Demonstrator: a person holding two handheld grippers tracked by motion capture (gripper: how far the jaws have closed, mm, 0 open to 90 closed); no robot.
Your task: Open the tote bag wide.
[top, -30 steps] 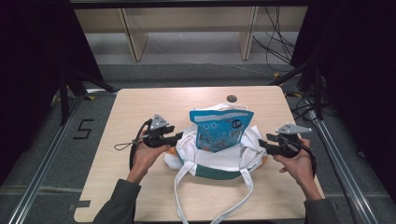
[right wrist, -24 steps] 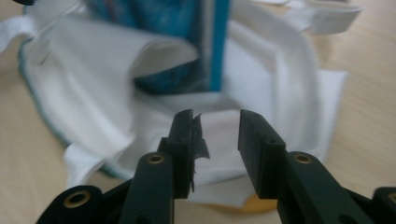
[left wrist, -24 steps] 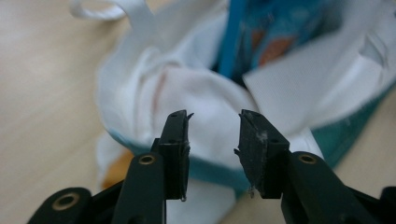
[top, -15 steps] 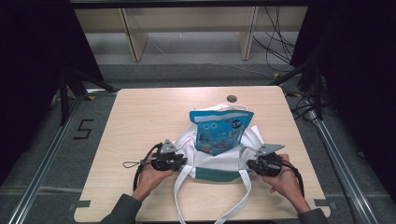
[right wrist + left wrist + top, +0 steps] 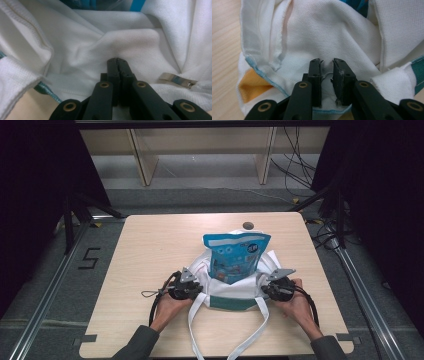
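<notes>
Tools (image 5: 192,290) (image 5: 267,290) — on bag (image 5: 235,295) edges

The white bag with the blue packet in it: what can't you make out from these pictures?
- High view: the blue packet's lower part, hidden inside the white bag.
- High view: the packet's print, too small to read.
- High view: the bag's strap ends, cut off by the bottom edge.
- Right gripper view: whether the right tongs pinch cloth.

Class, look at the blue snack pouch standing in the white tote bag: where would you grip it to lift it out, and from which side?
Grip the blue snack pouch by its flat top edge, coming from above. It stands upright with its upper half clear of the white tote bag, whose cloth surrounds its lower part. The top seam looks thin enough for two jaws to pinch.
</notes>
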